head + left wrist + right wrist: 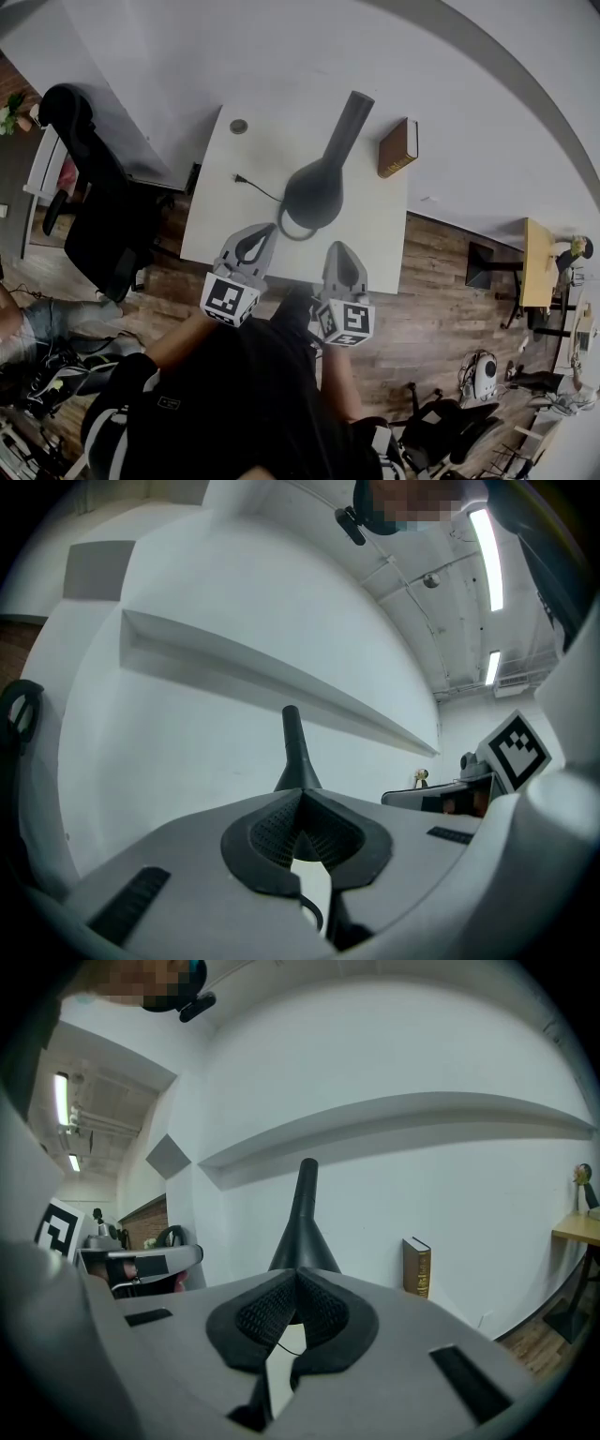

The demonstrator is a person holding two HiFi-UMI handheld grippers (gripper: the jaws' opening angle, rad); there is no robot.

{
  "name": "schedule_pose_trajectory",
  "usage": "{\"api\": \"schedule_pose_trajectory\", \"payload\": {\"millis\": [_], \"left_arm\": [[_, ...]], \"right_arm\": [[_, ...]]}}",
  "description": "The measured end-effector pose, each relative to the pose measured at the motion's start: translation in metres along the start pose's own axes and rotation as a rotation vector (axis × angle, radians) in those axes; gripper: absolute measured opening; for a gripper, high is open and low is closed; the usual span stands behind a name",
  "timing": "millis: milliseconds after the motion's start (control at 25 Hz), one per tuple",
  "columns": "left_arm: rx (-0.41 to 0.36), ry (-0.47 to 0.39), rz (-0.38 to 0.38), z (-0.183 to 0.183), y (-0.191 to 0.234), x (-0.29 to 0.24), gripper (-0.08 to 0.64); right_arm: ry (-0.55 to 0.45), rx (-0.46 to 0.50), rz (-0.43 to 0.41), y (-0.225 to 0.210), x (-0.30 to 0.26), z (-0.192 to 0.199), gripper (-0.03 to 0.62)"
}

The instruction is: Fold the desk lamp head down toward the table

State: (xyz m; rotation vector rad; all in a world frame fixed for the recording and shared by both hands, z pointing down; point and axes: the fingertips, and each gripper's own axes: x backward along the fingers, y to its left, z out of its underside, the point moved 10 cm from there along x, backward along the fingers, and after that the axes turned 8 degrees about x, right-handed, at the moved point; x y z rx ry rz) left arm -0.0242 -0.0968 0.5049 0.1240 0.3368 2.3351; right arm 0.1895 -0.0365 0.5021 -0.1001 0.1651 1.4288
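Observation:
A black desk lamp stands on the white table, its slim neck slanting toward the far edge and a ring-shaped foot nearest me. My left gripper is at the table's front edge, shut and holding nothing, just left of the foot. My right gripper is beside it, also shut and holding nothing. In the left gripper view the lamp rises straight behind the shut left gripper. The right gripper view shows the lamp beyond the shut right gripper.
A brown book stands at the table's right side, seen again as the book. The lamp's cord and plug lie on the left half, and a small round disc sits at the far left corner. A black office chair stands left of the table.

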Motion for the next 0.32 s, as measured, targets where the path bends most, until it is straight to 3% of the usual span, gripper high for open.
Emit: {"api": "schedule_pose_trajectory", "payload": {"millis": [320], "left_arm": [[-0.006,0.002,0.003,0.0000,-0.0051,0.0047,0.025]], "right_arm": [[-0.004,0.005,-0.003,0.0009,0.0056,-0.0006,0.012]]}}
